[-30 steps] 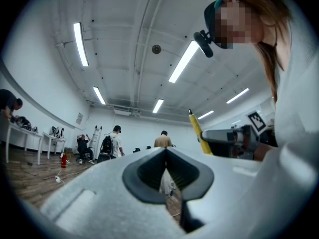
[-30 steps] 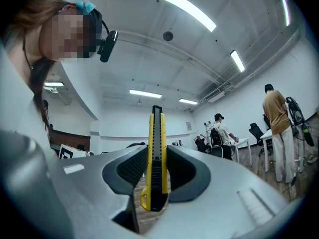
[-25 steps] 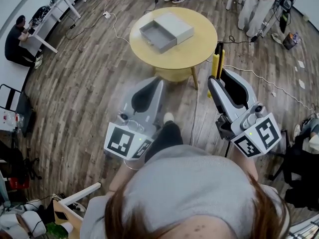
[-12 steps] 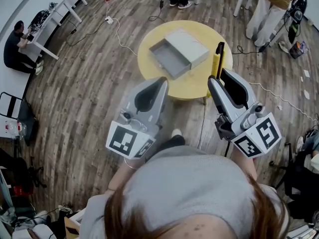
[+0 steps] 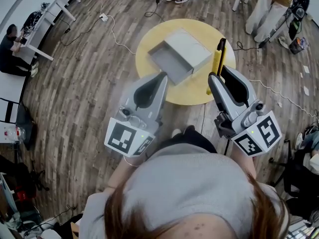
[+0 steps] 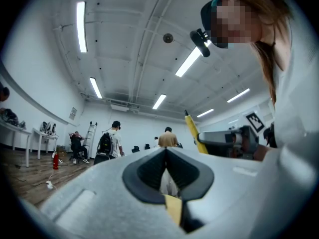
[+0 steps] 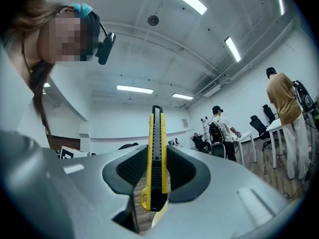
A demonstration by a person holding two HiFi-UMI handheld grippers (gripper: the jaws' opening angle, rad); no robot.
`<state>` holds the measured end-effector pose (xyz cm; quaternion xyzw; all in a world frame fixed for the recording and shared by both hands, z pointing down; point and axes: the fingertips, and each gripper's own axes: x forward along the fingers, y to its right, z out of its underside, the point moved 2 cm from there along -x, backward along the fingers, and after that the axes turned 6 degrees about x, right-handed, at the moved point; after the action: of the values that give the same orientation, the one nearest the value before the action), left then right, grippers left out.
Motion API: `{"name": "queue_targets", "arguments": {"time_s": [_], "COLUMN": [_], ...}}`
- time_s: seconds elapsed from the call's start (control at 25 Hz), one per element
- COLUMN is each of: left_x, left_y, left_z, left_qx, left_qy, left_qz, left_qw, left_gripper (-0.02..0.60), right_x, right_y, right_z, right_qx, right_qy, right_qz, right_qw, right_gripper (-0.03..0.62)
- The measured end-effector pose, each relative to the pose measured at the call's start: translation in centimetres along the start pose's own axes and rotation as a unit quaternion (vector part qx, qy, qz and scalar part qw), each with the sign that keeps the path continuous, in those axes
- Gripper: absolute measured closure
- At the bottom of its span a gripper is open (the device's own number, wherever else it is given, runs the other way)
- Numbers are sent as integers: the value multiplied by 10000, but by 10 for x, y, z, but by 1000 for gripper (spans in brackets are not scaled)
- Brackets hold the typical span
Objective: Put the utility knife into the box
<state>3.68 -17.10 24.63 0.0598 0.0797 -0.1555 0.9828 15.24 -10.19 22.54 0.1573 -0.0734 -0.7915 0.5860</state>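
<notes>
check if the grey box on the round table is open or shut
Open: the box has its tray slid out toward the person, and the head view shows the tray's inside empty.

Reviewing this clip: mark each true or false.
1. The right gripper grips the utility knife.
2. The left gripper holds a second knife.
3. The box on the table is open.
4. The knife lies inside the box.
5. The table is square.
1. The right gripper grips the utility knife. True.
2. The left gripper holds a second knife. False: its jaws are together with nothing between them.
3. The box on the table is open. True: its tray is slid out.
4. The knife lies inside the box. False: it stands between the right gripper's jaws, not in the box.
5. The table is square. False: it is round.
</notes>
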Motion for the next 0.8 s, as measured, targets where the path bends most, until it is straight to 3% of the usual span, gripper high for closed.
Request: {"name": "queue_targets", "arguments": {"time_s": [0.44, 0.8], "left_x": [15, 15], "left_y": [-15, -23], "left_z": [5, 11], "left_qx": [-7, -33], "left_qy": [-55, -81], "left_qz": [-316, -635], "left_qw": [9995, 9979], "left_gripper": [580, 580], "right_x": [26, 68], "right_y": [22, 63], "right_z": [6, 51], "right_qx": [11, 10], "right_qy": [-310, -1131], "right_qz": [-208, 33], "right_qw": [9993, 9936], "right_gripper": [473, 474]}}
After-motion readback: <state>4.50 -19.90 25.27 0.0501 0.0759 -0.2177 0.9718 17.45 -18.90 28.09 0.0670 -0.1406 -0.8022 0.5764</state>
